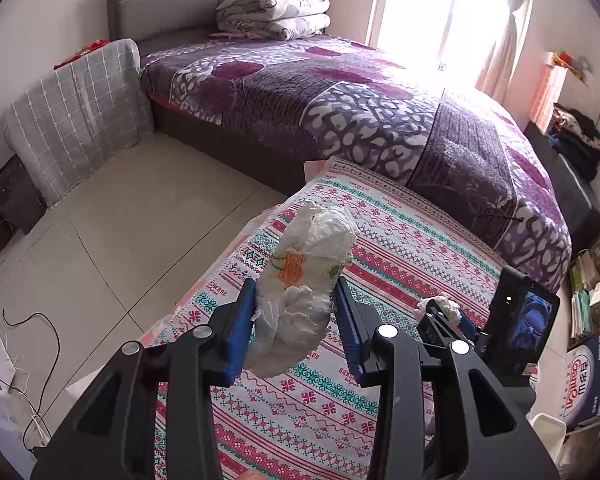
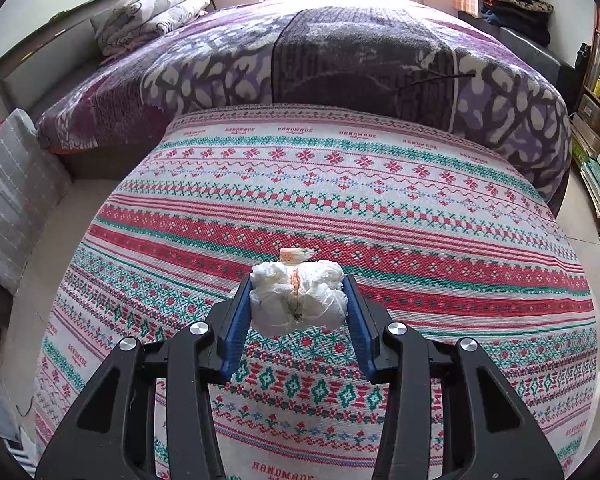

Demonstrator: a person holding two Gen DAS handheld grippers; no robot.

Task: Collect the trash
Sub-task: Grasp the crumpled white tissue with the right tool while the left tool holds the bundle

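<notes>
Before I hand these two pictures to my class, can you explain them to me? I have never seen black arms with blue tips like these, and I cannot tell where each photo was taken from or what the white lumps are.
There is no robot here: a person holds a hand-held claw in each hand, and each claw carries a wide-angle camera looking forward along its two blue-padded fingers. One picture comes from the left claw, the other from the right claw. Both hang over a table covered with a patterned cloth in red, green and white, beside a bed with a purple blanket. The left claw is shut on a long crumpled white plastic bag, lifted off the cloth. The right claw is shut on a ball of crumpled tissue, with a small scrap lying just beyond it. In the left picture the right claw also shows, low on the right.
</notes>
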